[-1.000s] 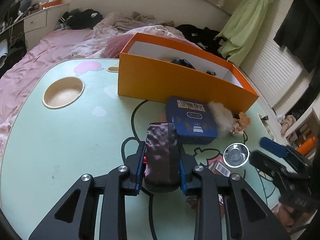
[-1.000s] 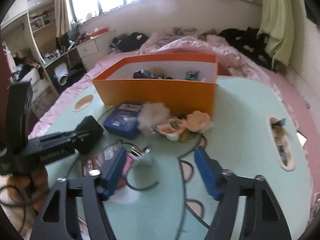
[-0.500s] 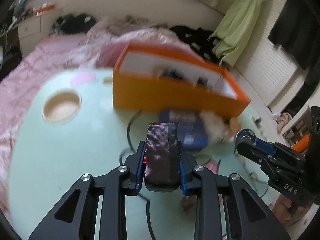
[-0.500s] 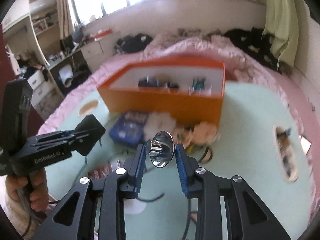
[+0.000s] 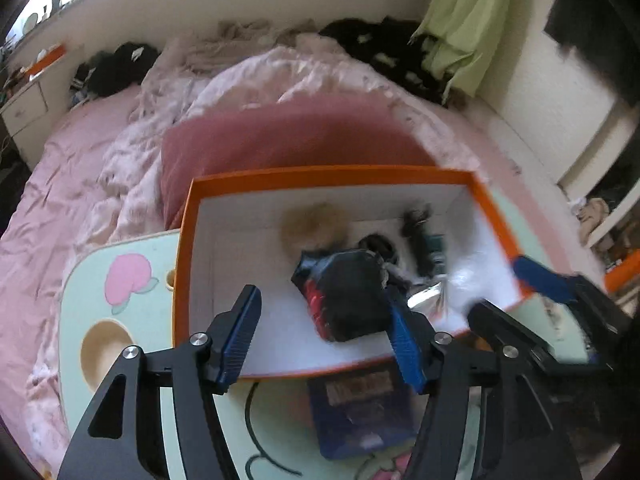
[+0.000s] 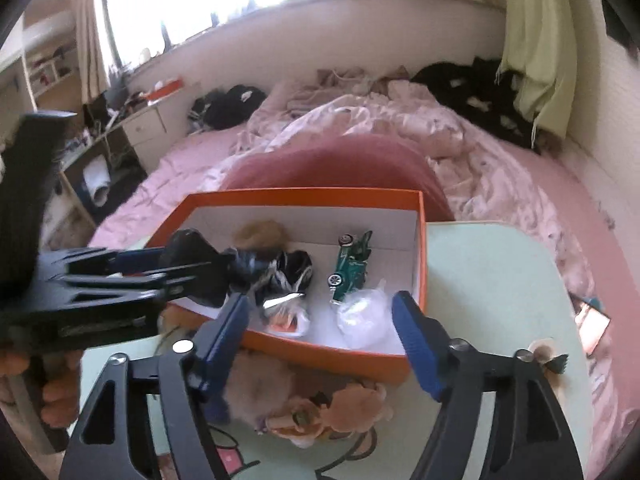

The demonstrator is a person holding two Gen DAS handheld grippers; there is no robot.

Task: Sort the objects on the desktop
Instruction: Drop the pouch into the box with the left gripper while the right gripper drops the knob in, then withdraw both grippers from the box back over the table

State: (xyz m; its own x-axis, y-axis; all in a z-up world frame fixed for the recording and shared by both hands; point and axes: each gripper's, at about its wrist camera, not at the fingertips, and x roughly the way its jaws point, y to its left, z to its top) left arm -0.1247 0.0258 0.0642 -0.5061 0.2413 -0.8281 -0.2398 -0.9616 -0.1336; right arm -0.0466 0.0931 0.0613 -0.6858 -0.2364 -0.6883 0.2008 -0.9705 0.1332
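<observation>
Both my claws over orange box [image 5: 400, 172], jaws just been opening. Left gripper [image 5: 324, 340]: dark pouch [image 5: 348, 296] loose against its right pad. Right gripper [image 6: 320, 332]: empty, shiny metal piece [image 6: 282, 300] below-left inside box.

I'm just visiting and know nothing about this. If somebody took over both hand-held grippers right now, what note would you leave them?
Left hand-held gripper: open over the orange box, jaws have just been opening; the dark pouch is below it in the box, not clamped.
Right hand-held gripper: open, jaws have just been opening, nothing between them.
Done: pouch, shiny metal piece and green toy car are in the box.
Left: blue box and fluffy toy, on the table in front of the orange box.
</observation>
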